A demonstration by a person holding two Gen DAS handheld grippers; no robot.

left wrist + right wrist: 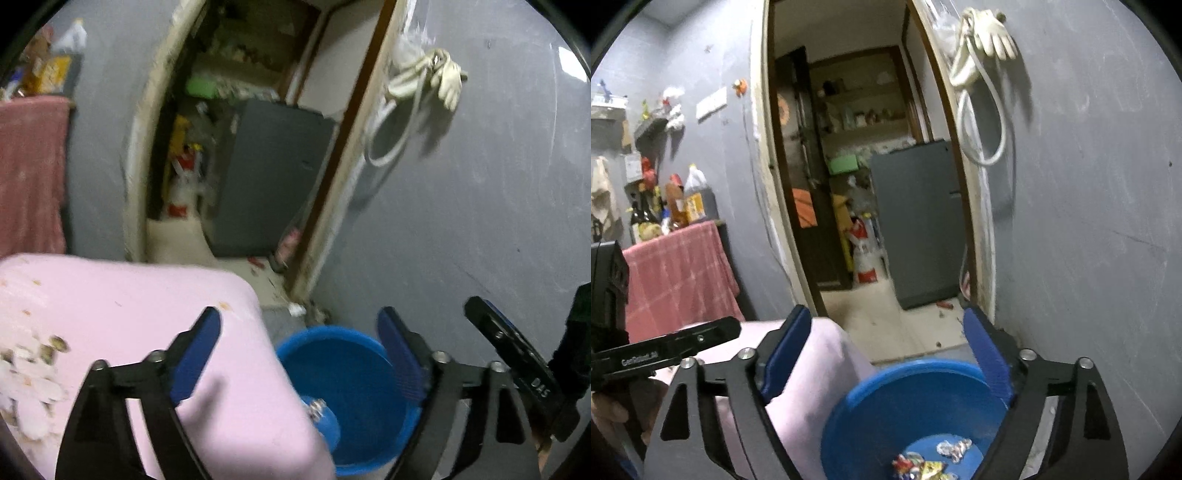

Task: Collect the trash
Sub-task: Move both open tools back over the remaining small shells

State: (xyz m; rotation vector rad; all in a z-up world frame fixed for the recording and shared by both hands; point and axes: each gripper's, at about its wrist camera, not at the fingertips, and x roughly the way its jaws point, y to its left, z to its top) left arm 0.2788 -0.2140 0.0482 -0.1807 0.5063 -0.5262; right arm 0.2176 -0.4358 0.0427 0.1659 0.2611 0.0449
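- The round blue plastic bucket [908,413] stands upright on the floor, its mouth facing up, just beside the corner of a pale pink padded surface [122,306] and near the grey wall [480,221].
- The crumpled shiny wrappers [934,461] lie loose on the bucket's bottom with no clear long axis; they are the collected trash.
- The left gripper [299,332] has its blue-padded fingers [199,343] spread wide with nothing between them; one finger hangs over the pink surface, the other over the bucket's far rim.
- The right gripper [886,332] is likewise spread wide and empty, above the bucket's mouth.
- Only the right wrist view shows the wrappers clearly; the left wrist view shows just one small bright scrap against the bucket's inner wall.
- Only the left wrist view shows the pale scraps and crumbs [29,373] scattered on the pink surface at its left side.
- Each view catches the other gripper at its edge; the right wrist view also shows part of a hand [609,410] holding the left one.
- Behind the bucket a doorway [857,166] opens onto bare floor, with a grey cabinet [923,221] inside; a desk under a red checked cloth [676,273] stands well apart on the left.
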